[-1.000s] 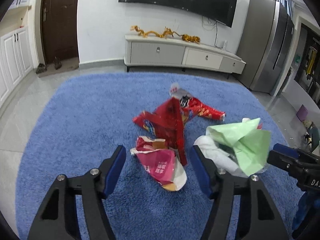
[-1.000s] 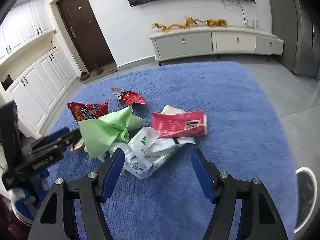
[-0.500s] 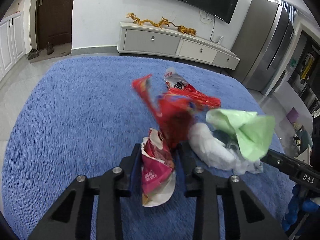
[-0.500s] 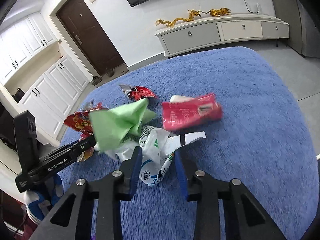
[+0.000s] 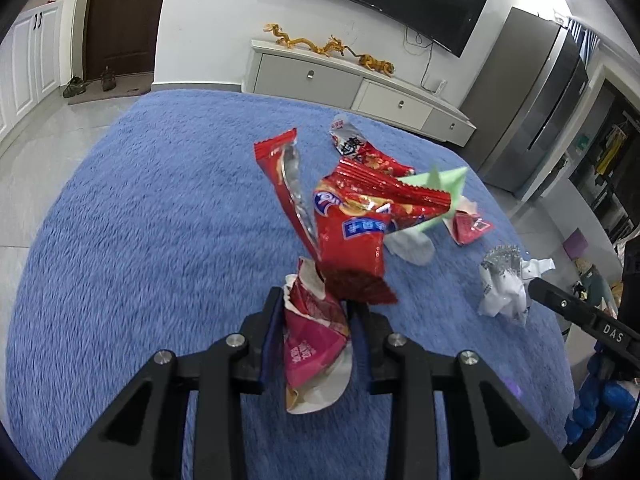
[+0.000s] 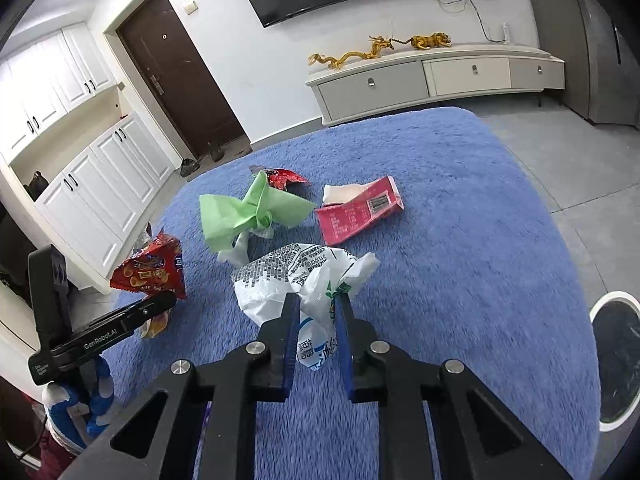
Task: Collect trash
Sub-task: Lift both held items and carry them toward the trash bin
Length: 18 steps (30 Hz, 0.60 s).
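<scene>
My left gripper (image 5: 316,312) is shut on a bunch of wrappers: a pink and white wrapper (image 5: 312,344) with a red snack bag (image 5: 352,232) hanging from it, lifted above the blue rug (image 5: 140,240). It shows from the side in the right wrist view (image 6: 148,268). My right gripper (image 6: 316,312) is shut on a crumpled white plastic bag (image 6: 296,280), also seen in the left wrist view (image 5: 502,288). On the rug lie a green paper (image 6: 248,212), a pink carton (image 6: 360,210) and a small red wrapper (image 6: 282,178).
A round bin (image 6: 618,360) stands on the floor at the right edge of the rug. A TV cabinet (image 6: 436,78) runs along the far wall. White cupboards (image 6: 92,200) line the left side. A grey fridge (image 5: 532,116) stands at the right.
Both grippers went from open to shut, the left on the wrappers, the right on the white bag. Both have lifted their trash off the rug, away from the pile.
</scene>
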{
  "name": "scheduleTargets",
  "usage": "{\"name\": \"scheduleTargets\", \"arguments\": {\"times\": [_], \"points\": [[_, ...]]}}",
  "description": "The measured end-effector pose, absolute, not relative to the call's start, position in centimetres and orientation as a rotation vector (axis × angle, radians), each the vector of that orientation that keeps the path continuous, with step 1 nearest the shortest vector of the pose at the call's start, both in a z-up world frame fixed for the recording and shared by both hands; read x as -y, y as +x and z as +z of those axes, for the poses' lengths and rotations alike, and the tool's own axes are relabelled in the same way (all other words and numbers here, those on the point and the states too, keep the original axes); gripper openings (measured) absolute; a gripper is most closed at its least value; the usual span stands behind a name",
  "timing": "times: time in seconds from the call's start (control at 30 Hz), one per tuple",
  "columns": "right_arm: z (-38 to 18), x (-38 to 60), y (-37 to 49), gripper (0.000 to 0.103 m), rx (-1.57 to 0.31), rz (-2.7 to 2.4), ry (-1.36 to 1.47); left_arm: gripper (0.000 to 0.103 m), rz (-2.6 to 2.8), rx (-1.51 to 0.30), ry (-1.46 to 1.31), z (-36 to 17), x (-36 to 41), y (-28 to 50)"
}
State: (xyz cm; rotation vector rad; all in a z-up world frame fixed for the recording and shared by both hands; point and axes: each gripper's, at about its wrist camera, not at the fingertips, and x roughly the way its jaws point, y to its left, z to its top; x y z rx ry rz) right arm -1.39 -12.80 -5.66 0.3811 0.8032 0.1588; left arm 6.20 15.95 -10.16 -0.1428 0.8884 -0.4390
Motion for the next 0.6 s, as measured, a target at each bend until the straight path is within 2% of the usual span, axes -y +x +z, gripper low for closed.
{"name": "scheduleTargets", "arguments": {"times": [0.3,0.4,0.53,0.6], "points": [[-6.2,13.5,-2.3,0.017,-0.851,0.153,0.4,0.036,-0.478,-0.907,-0.125,-10.4,-15.7,3.9],[-7.1,13.7,-2.4,0.023,-0.869,0.149,0.424,0.046,-0.489,-0.907,-0.106,-10.5,-15.1,3.7],[-7.7,13.9,-2.3,0.036,-0.876,0.142,0.433,0.048,-0.492,-0.903,-0.099,-10.7,-14.7,4.0],[-8.1,14.0,-2.2,0.039,-0.881,0.146,0.435,0.048,-0.485,-0.903,-0.088,-11.0,-14.5,4.2]]}}
